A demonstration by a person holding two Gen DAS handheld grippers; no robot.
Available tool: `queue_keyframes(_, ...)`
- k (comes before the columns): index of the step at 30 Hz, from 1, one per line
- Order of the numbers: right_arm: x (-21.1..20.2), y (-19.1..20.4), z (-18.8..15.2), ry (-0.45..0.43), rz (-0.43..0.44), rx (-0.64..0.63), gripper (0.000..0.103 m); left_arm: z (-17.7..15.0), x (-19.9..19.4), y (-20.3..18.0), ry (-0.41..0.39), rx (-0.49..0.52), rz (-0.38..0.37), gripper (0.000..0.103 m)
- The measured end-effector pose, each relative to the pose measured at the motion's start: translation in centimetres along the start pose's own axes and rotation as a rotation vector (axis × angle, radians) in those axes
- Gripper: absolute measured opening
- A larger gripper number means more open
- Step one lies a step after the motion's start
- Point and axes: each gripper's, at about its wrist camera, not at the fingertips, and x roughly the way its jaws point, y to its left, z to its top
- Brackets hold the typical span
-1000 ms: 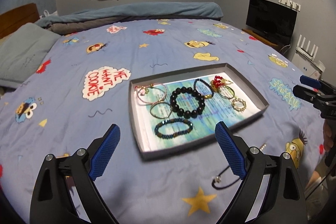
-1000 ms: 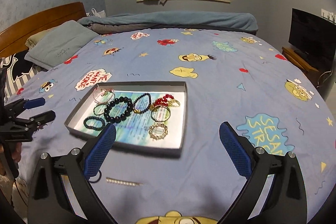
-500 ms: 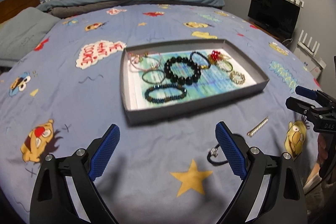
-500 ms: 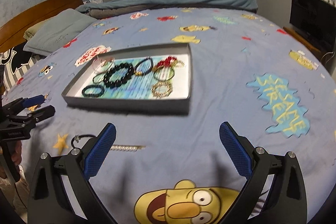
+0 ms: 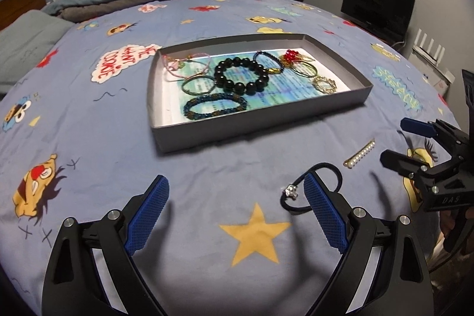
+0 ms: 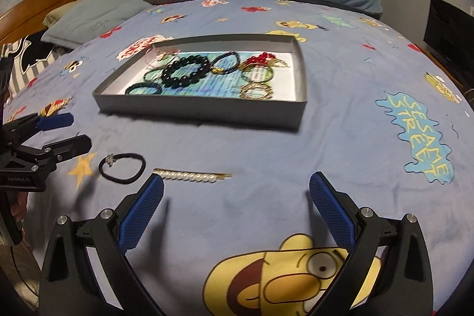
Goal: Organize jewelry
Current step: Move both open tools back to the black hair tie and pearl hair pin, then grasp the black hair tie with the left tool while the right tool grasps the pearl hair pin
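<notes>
My left fingers [image 5: 235,213] and right fingers [image 6: 237,211] both stand apart, empty. The hair tie [image 5: 312,188] lies on the bed [image 5: 89,138], partly hidden behind my left fingertip; the pearl clip [image 6: 189,176] lies beside it. The tray [image 5: 237,135] holds bracelets, blurred in the right view.

Grey shallow tray [image 5: 189,138] sits flat on my bedspread, holding a chunky black bead bracelet [image 5: 240,75], a blue beaded one [image 5: 215,106], plus thin bangles. A black hair tie [image 6: 122,168] and pearl clip [image 6: 189,176] lie flat outside, near its front wall.
</notes>
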Motion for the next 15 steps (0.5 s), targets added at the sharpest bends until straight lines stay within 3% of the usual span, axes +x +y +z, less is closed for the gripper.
queue_keyframes(9, 0.8, 1.2, -0.7, 0.008, 0.017, -0.032, 0.097, -0.7, 0.9, -1.8, 0.014, 0.067, -0.03, 0.089)
queue_keyframes(13, 1.2, 1.5, -0.9, 0.012, 0.017, -0.043, 0.097, -0.8, 1.4, -2.3, 0.035, 0.087, -0.064, 0.061)
queue_keyframes(15, 1.3, 1.4, -0.9, 0.012, 0.018, -0.042, 0.097, -0.9, 1.6, -2.6, 0.04, 0.099, -0.075, 0.053)
